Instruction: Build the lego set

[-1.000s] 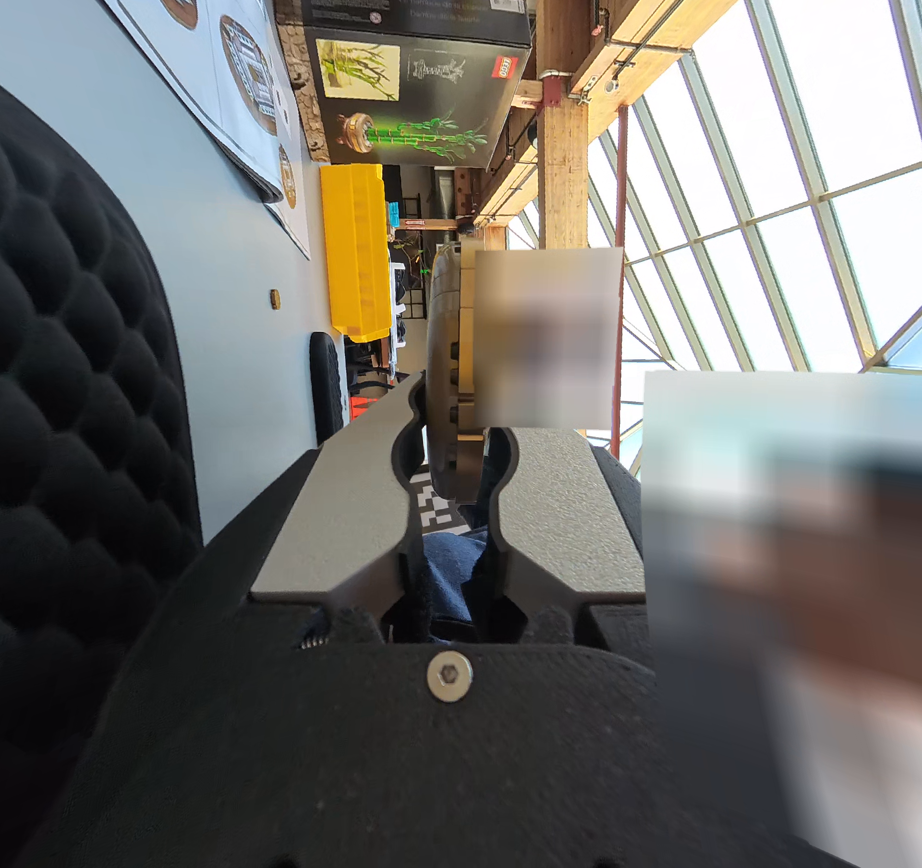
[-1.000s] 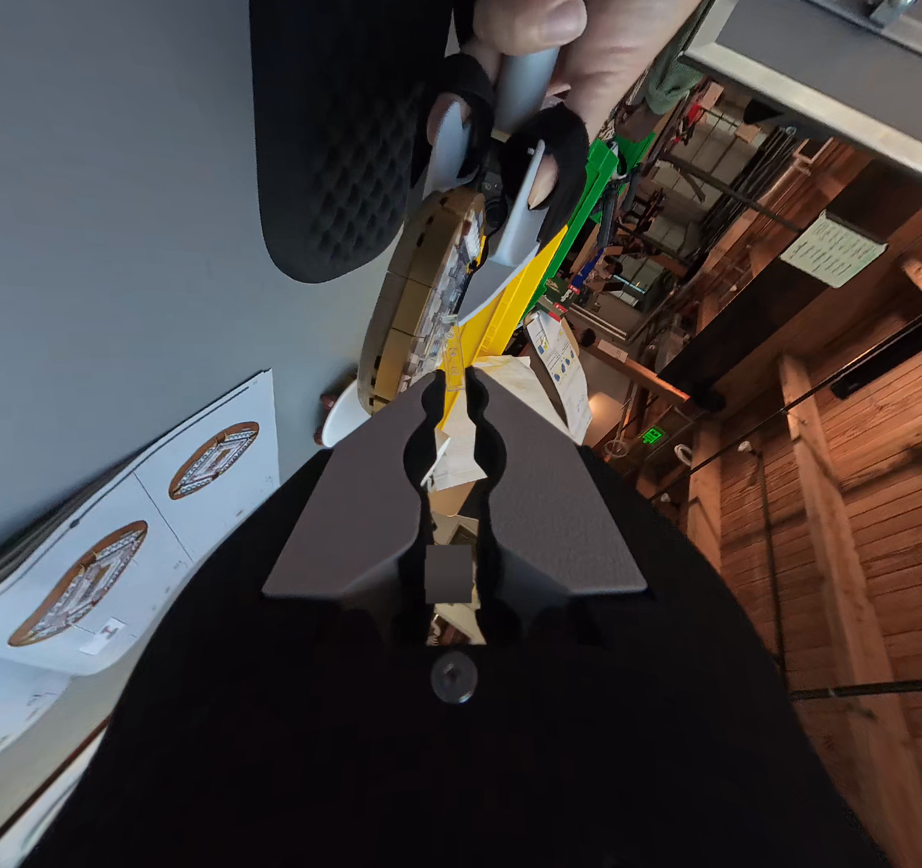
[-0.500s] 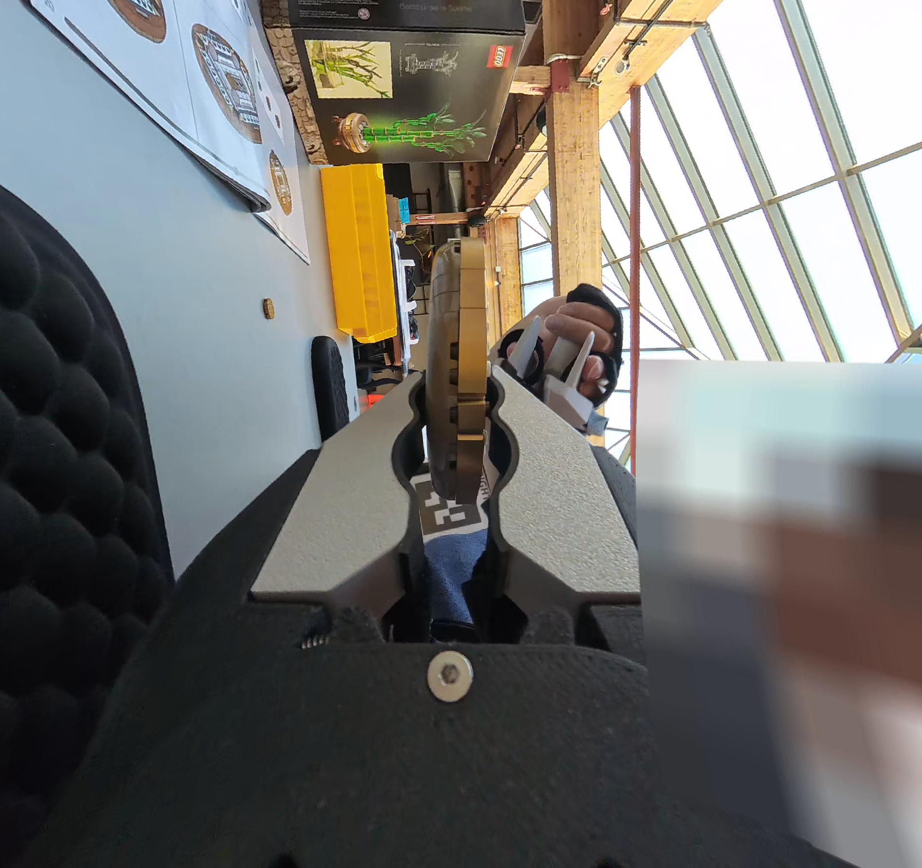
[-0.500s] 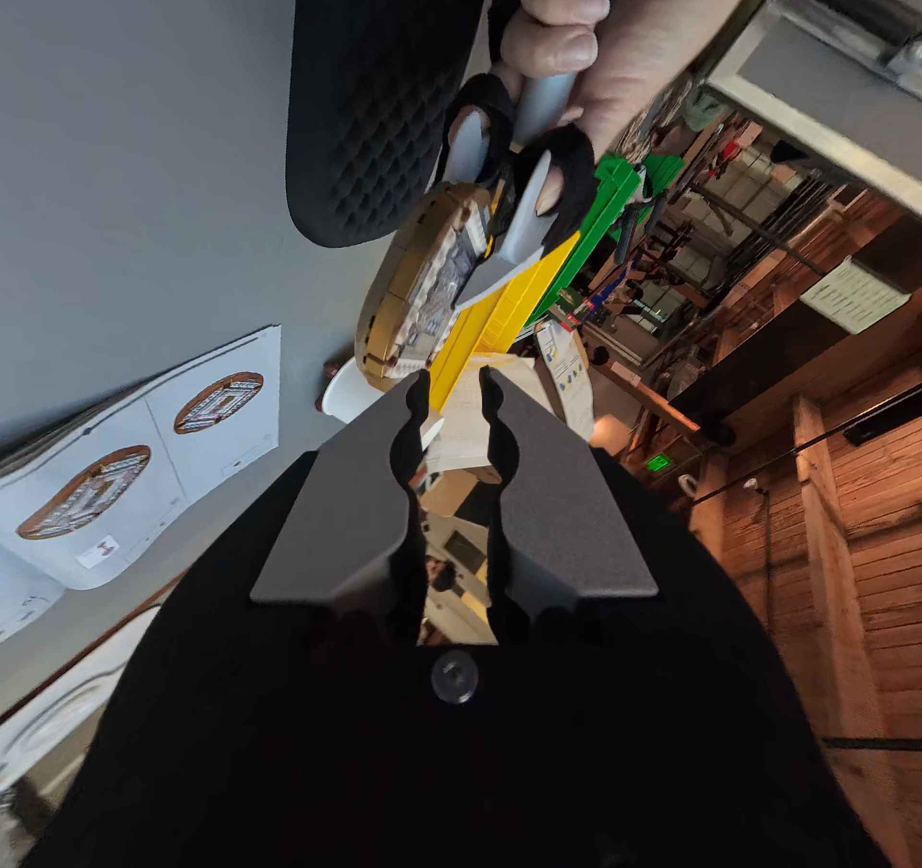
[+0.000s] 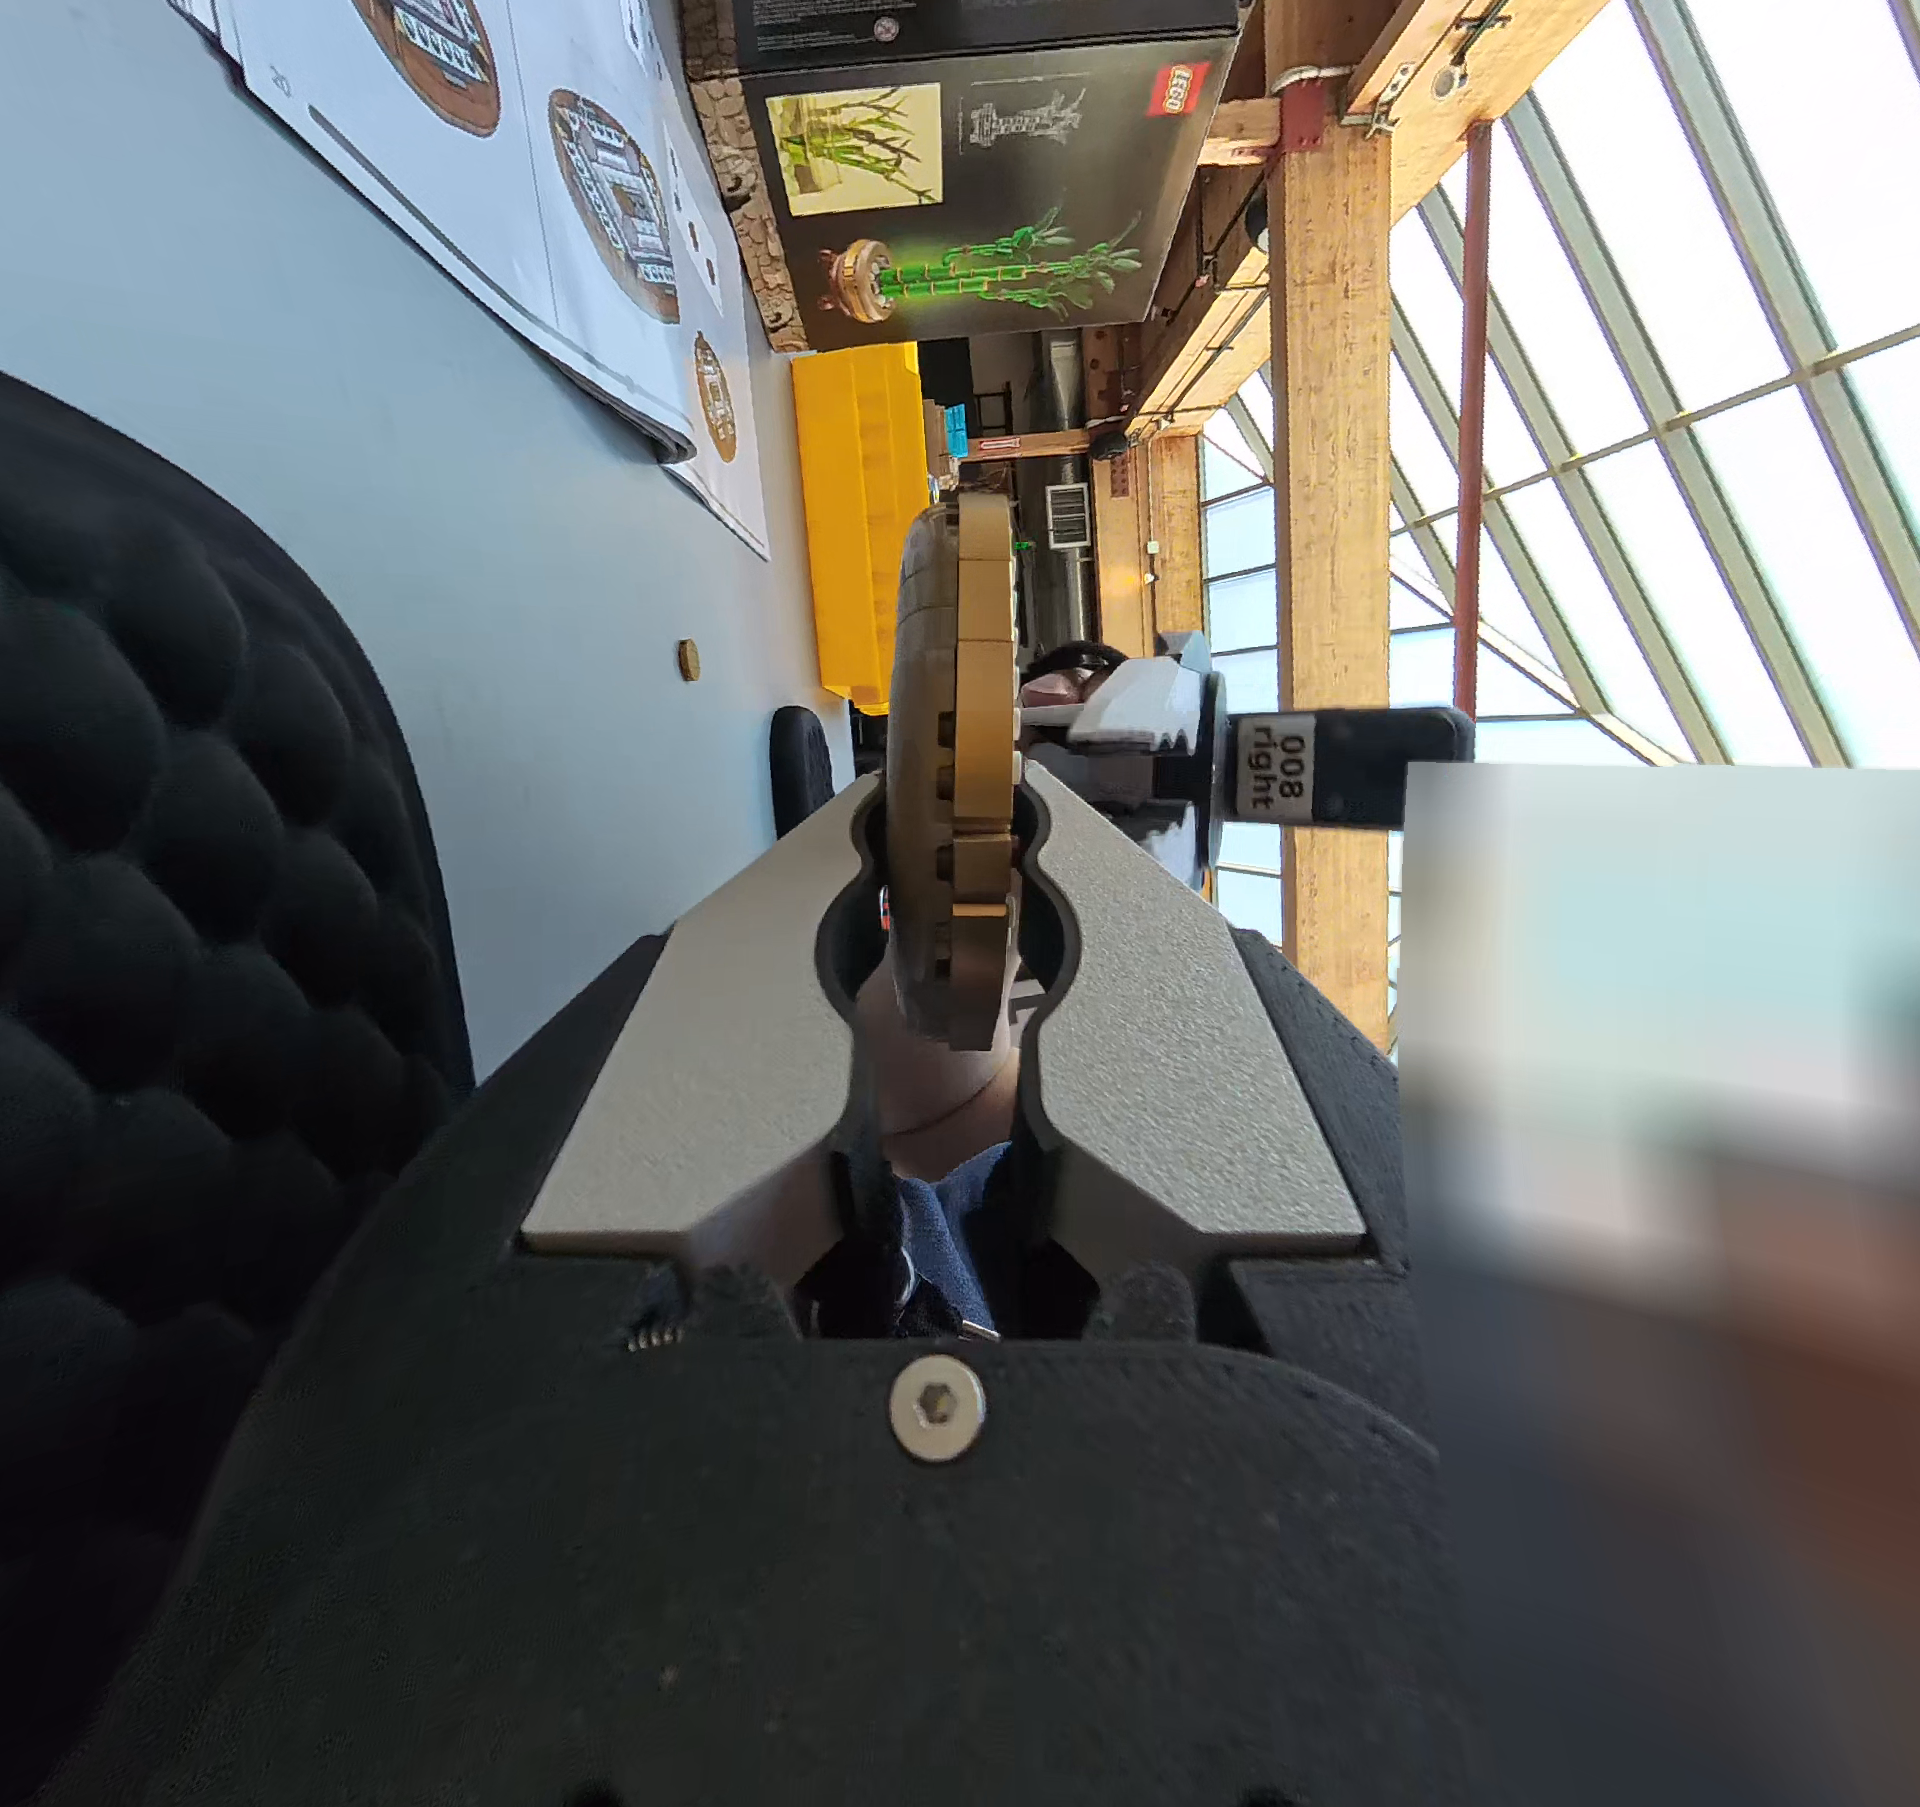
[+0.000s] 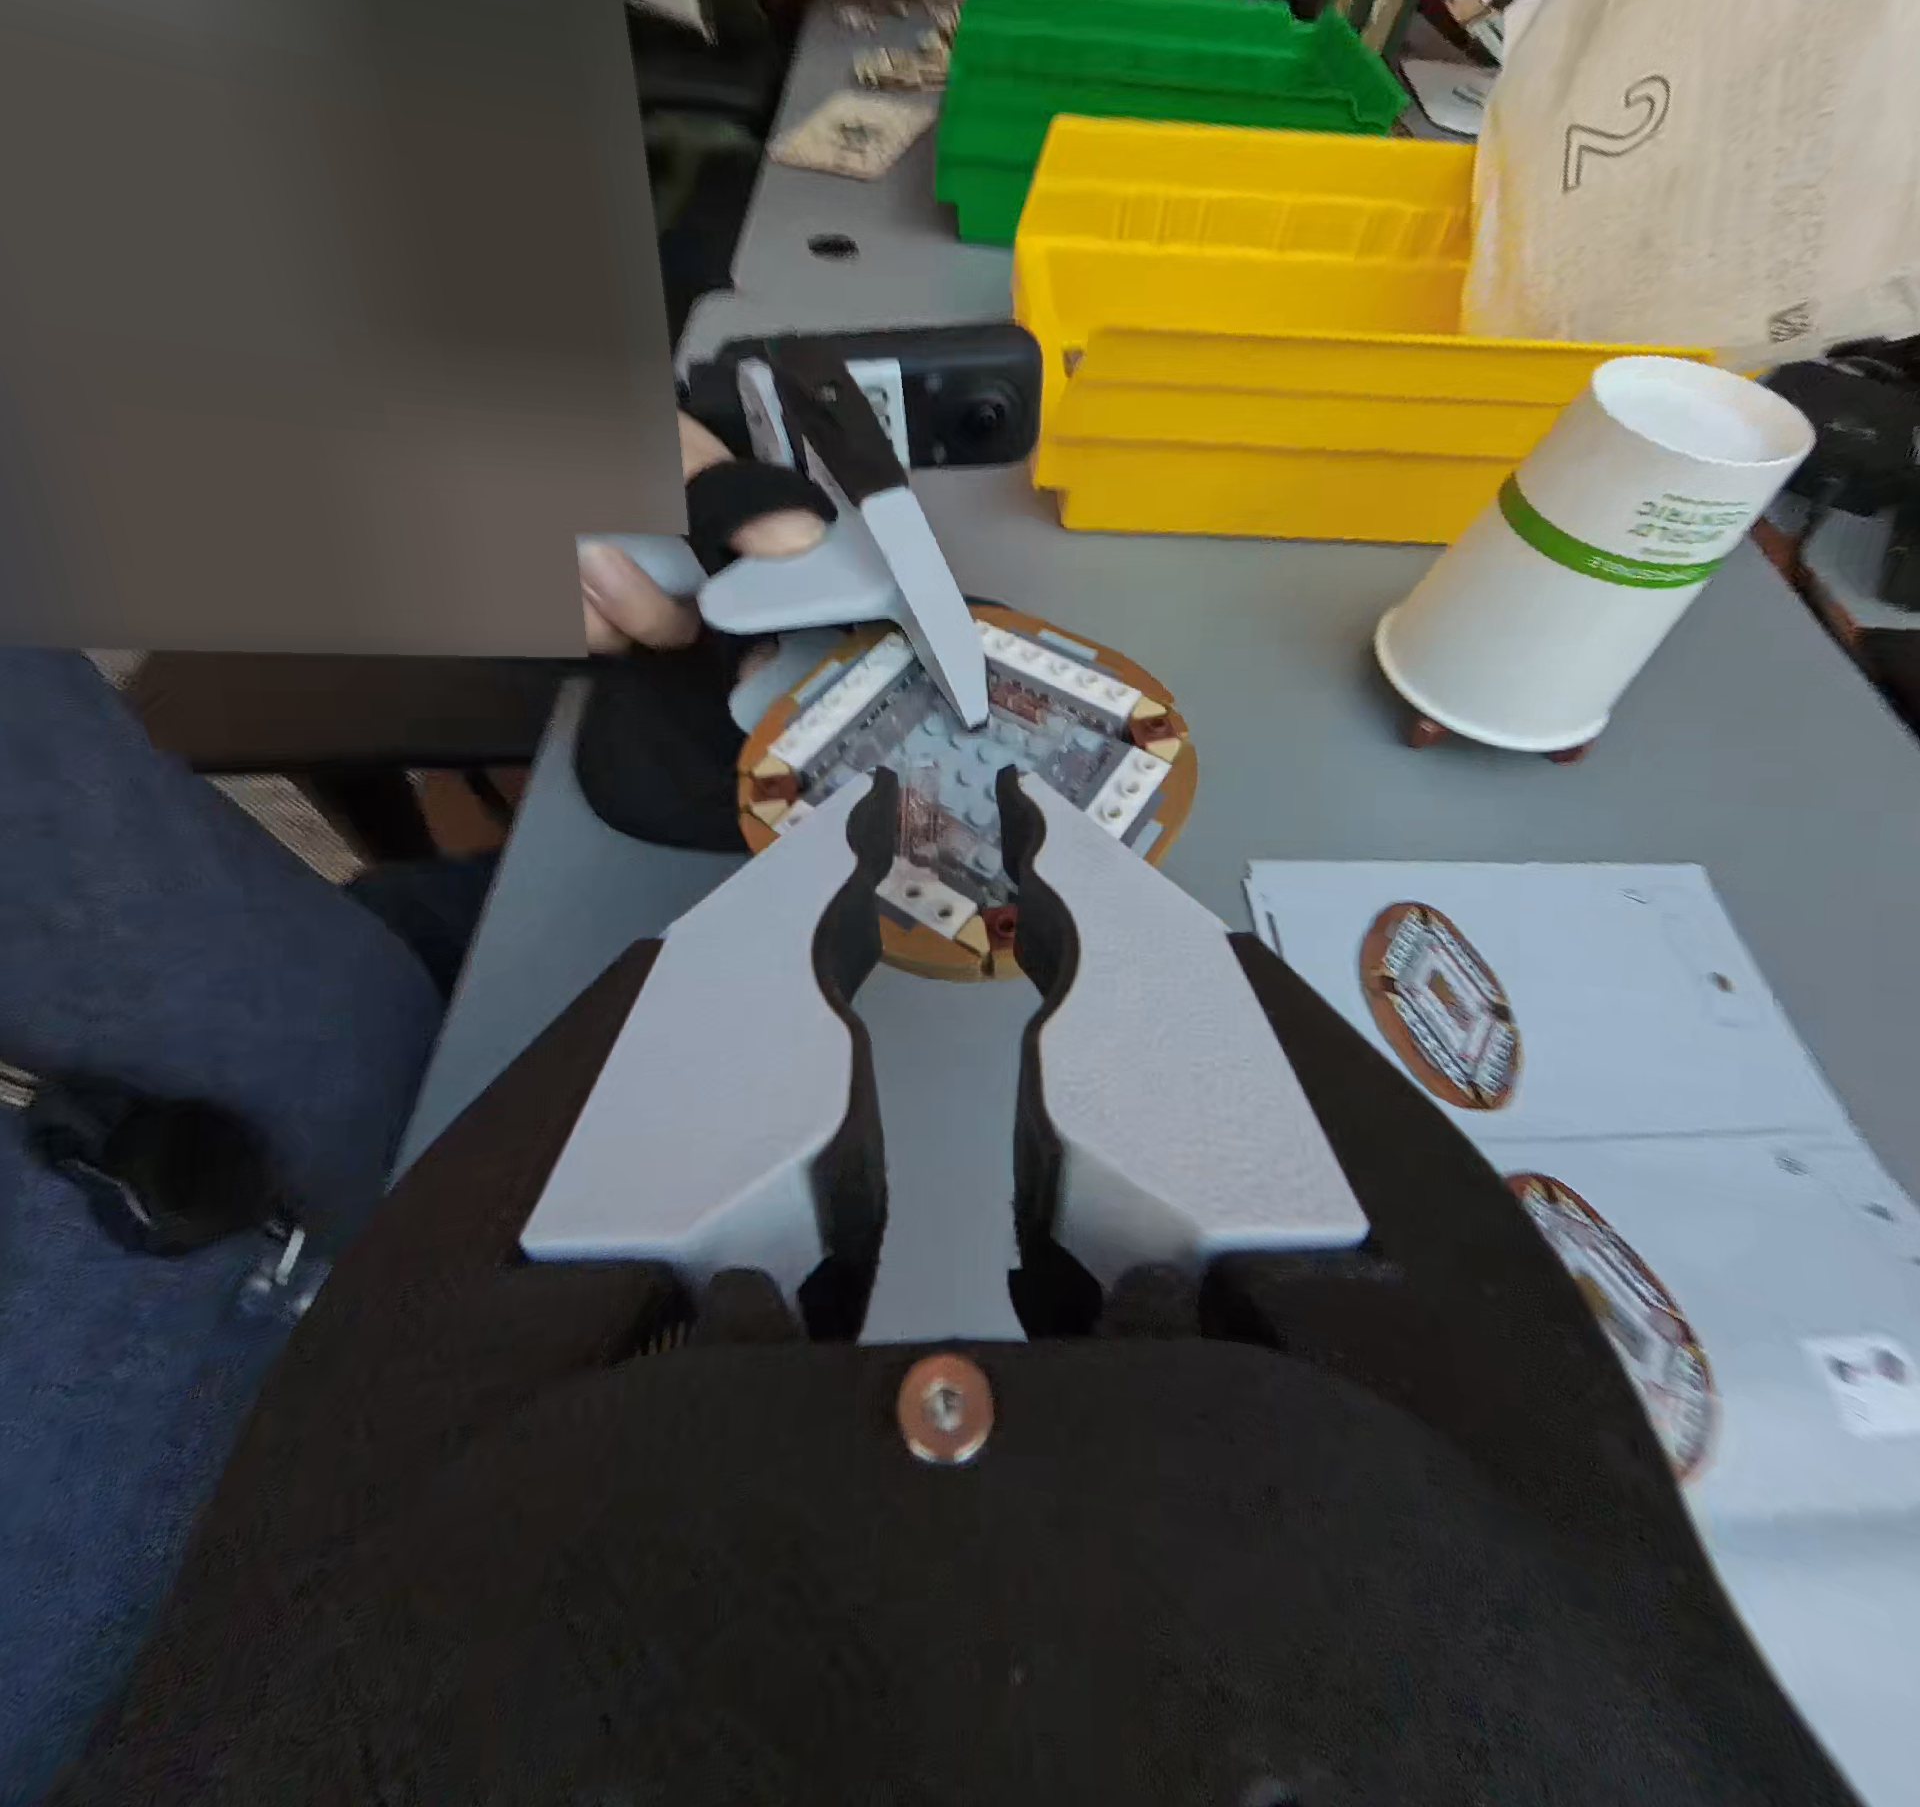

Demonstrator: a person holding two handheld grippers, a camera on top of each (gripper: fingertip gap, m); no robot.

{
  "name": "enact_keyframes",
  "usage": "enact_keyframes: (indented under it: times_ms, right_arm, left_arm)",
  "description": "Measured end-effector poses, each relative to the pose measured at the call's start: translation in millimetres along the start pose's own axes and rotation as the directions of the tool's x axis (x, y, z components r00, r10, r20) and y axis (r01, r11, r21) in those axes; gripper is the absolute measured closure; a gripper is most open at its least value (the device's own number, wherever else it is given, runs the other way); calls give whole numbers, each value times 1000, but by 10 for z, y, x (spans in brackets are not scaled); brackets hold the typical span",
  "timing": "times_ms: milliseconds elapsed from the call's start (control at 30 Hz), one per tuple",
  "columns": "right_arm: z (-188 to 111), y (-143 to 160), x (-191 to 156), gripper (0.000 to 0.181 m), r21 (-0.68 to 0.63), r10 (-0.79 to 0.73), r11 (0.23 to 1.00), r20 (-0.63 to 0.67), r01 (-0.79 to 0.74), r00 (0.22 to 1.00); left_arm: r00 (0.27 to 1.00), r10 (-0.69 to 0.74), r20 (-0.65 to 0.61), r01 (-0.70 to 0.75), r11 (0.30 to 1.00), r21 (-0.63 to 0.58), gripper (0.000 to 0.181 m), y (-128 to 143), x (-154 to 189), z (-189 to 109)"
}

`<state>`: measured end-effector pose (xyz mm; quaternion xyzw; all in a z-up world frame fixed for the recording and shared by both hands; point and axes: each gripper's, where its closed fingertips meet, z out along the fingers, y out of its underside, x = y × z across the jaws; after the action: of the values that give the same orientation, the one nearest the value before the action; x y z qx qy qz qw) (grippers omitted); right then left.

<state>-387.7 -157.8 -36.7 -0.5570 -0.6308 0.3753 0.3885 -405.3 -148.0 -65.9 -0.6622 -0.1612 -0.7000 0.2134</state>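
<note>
Left gripper (image 5: 951, 801) is clamped on the edge of the round tan lego base (image 6: 966, 791), held over the grey worktop (image 6: 1299, 697). Right gripper (image 6: 940, 786) sits just in front of it, fingers slightly apart, empty, pointing at the studded centre.

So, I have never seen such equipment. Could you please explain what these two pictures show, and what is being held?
There is no robot here. A person holds a two-finger gripper in each hand, and each one carries a camera looking along its fingers. The sideways picture comes from the left gripper, which is shut on the edge of a round gold-rimmed brick base. The other picture comes from the right gripper, which is open and points at that base. On the grey table are an open instruction booklet, yellow plastic bins and an upturned white paper cup. A black set box stands farther back.
</note>
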Motion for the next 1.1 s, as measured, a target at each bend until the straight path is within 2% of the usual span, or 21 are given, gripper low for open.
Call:
enact_keyframes:
  times_ms: [33,133,333,633,867,1100]
  right_arm:
    - [-6,81,19,161,-64,-67,996,-48,64,997]
    - [-53,171,16,163,-136,-149,982,-108,133,983]
    - [-134,246,-16,163,-135,-103,987,-146,83,984]
    - [-154,434,-80,164,-189,-38,982,-95,19,995]
    - [-159,469,-104,171,-209,6,978,-33,-13,999]
    - [-171,480,-123,174,-222,-16,975,-6,14,1000]
  left_arm:
    - [1000,2,2,-2,1000,-6,162,5,-9,19]
    - [1000,1,-3,-2,1000,-22,162,14,-25,78]
    - [1000,18,20,-17,998,-57,162,49,-88,186]
    - [1000,4,21,-3,997,-78,162,110,-147,263]
    - [999,15,33,-12,996,-85,162,137,-157,292]
    - [999,27,35,-22,993,-113,162,175,-163,290]
